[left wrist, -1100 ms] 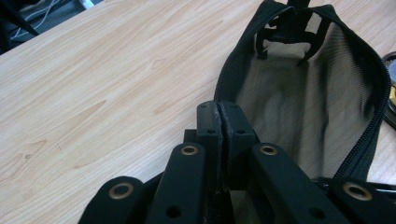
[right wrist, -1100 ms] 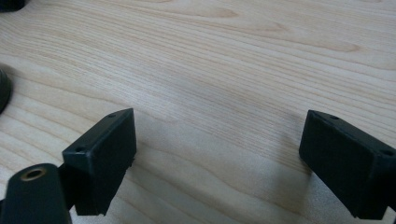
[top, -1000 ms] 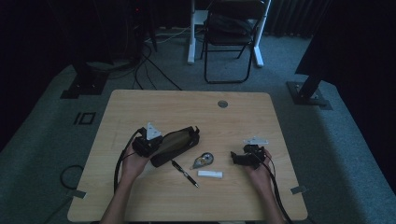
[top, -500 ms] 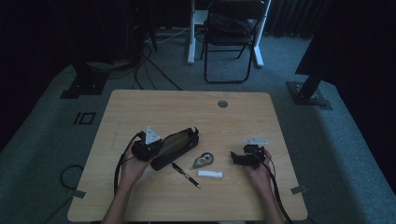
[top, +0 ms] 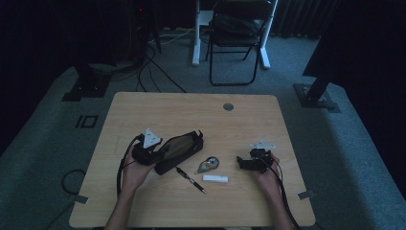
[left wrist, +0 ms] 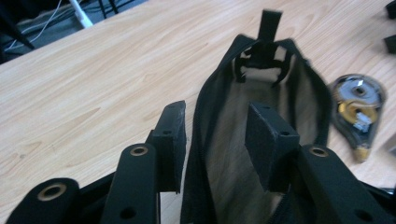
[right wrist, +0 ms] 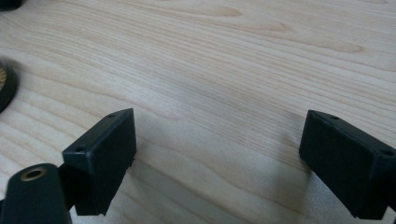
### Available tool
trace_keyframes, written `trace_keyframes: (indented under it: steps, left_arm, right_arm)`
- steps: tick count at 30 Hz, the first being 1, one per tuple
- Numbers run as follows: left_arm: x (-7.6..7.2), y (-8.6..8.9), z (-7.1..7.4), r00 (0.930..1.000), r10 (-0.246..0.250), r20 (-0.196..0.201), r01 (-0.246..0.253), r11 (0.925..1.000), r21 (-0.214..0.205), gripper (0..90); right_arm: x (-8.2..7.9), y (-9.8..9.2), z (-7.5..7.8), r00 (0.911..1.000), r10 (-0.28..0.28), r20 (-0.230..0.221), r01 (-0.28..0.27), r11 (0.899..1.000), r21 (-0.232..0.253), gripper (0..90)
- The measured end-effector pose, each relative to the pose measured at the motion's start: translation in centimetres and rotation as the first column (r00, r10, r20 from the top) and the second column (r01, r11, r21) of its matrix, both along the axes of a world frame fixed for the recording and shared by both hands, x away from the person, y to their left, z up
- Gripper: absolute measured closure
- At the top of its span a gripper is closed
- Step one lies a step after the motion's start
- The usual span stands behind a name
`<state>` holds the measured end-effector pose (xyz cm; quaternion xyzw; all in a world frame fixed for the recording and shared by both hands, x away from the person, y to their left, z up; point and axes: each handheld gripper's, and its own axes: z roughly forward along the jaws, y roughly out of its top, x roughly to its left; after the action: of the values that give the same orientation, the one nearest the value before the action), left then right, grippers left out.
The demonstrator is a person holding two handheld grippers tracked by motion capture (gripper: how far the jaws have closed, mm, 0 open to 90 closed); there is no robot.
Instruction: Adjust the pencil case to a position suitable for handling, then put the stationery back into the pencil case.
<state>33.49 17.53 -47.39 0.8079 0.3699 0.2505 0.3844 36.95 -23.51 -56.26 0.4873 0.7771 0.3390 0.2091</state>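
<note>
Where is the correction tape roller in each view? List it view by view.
High view: the correction tape roller lies mid-table, just right of the open pencil case.
Left gripper view: the roller is at the right edge, beside the case.
Right gripper view: probably the dark round rim at the left edge.
Shared landmark: the wooden table.

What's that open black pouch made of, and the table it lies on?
The pouch looks like soft woven fabric: black outside, dull tan lining, limp walls sagging around a zip edge. The table seems to be pale wood or wood-look laminate with a matte finish, since grain lines run across it; which one is unclear.
</note>
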Motion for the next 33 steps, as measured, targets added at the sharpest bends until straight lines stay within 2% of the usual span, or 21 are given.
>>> trace_keyframes:
  steps: [4,7,12,17,23,26,28,29,33]
  left_arm:
    - [-0.6,-0.2,0.5,0.9998,-0.018,0.011,0.018,0.9995,-0.026,55.1]
    - [-0.9,-0.4,0.9,0.9994,-0.03,0.017,0.031,0.9983,-0.049,52.5]
    - [-1.3,-1.1,0.9,0.9978,-0.066,-0.007,0.065,0.9956,-0.067,50.6]
    - [-1.9,-2.0,1.1,0.9942,-0.108,-0.007,0.107,0.9912,-0.078,47.7]
    - [-2.8,-3.1,1.4,0.9867,-0.163,0.002,0.162,0.9835,-0.08,46.9]
    - [-3.3,-3.6,1.4,0.9797,-0.2,0.0,0.2,0.976,-0.087,48.2]
    - [-3.3,-3.7,1.4,0.9781,-0.208,0.0,0.207,0.9744,-0.087,48.7]
    - [-3.7,-4.1,1.2,0.9719,-0.235,0.0,0.235,0.9688,-0.08,48.7]
    - [-4.0,-4.9,0.8,0.9627,-0.27,-0.01,0.269,0.9605,-0.071,47.8]
  right_arm:
    - [-0.1,-0.3,0.0,0.9999,0.014,0.001,-0.014,1.0,0.0,11.0]
    - [-0.2,-0.5,0.0,0.9997,0.021,0.01,-0.021,1.0,0.005,15.5]
    - [-0.3,-0.6,0.0,0.9996,0.027,0.009,-0.027,1.0,0.005,15.6]
    - [-0.3,-0.6,0.0,0.9995,0.029,0.009,-0.029,1.0,0.005,15.5]
    - [-0.3,-0.6,0.0,0.9995,0.03,0.009,-0.03,1.0,0.005,15.6]
    - [-0.3,-0.6,0.0,0.9995,0.03,0.01,-0.03,1.0,0.005,15.5]
    - [-0.3,-0.6,0.0,0.9995,0.03,0.01,-0.03,1.0,0.005,15.6]
    - [-0.3,-0.6,0.0,0.9995,0.03,0.01,-0.03,1.0,0.005,15.6]
    - [-0.3,-0.7,0.0,0.9994,0.033,0.01,-0.033,0.999,0.005,15.8]
